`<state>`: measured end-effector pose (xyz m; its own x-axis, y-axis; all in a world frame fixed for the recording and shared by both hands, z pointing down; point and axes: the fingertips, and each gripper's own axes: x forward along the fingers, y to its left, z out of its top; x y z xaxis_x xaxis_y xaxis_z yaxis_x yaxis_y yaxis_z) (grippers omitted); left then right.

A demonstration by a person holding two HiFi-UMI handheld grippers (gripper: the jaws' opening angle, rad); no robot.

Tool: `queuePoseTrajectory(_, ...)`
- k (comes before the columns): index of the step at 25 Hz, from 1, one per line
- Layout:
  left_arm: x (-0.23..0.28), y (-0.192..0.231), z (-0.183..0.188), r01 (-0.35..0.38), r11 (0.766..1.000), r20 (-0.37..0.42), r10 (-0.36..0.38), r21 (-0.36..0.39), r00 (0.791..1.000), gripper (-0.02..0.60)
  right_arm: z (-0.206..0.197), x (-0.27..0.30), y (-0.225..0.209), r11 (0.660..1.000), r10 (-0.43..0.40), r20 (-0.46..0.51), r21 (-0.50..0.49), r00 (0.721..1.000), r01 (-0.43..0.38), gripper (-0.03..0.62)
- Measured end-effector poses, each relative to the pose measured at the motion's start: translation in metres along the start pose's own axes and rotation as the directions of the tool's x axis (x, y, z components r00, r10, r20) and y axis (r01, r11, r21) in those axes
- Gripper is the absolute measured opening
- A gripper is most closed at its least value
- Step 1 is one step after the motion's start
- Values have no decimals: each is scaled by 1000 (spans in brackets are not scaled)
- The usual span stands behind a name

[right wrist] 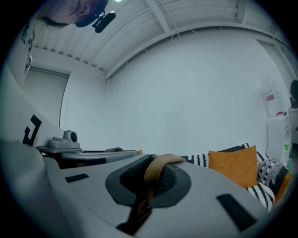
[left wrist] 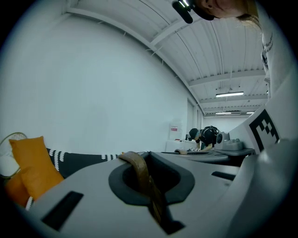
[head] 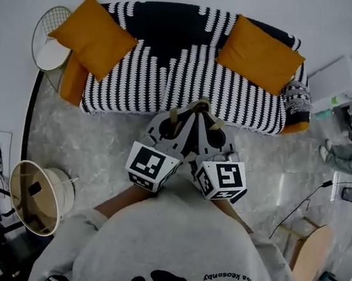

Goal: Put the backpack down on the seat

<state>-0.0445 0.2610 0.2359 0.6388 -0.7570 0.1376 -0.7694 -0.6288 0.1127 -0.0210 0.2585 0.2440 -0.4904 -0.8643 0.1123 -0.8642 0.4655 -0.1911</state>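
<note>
Tan straps (left wrist: 150,195) clamped in left hand-held gripper (left wrist: 139,160), right hand-held gripper (right wrist: 158,165); head view alone shows floor (head: 274,175).

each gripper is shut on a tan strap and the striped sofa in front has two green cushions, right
The cushions are orange, not green: the head view shows the left cushion and right cushion on the striped sofa. The rest holds: left gripper and right gripper are each shut on a tan strap.

One orange cushion (head: 94,36) far left and a second orange cushion (head: 260,54) far right make two; one striped sofa (head: 171,78); one lampshade (head: 40,197) near left.
</note>
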Motion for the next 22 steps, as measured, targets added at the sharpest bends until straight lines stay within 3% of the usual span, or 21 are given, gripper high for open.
queuePoseTrajectory(22,185,124,19,-110,990,-72,104,-84,992,18,30,187,-133,995,89,-112,52,990,-83,32)
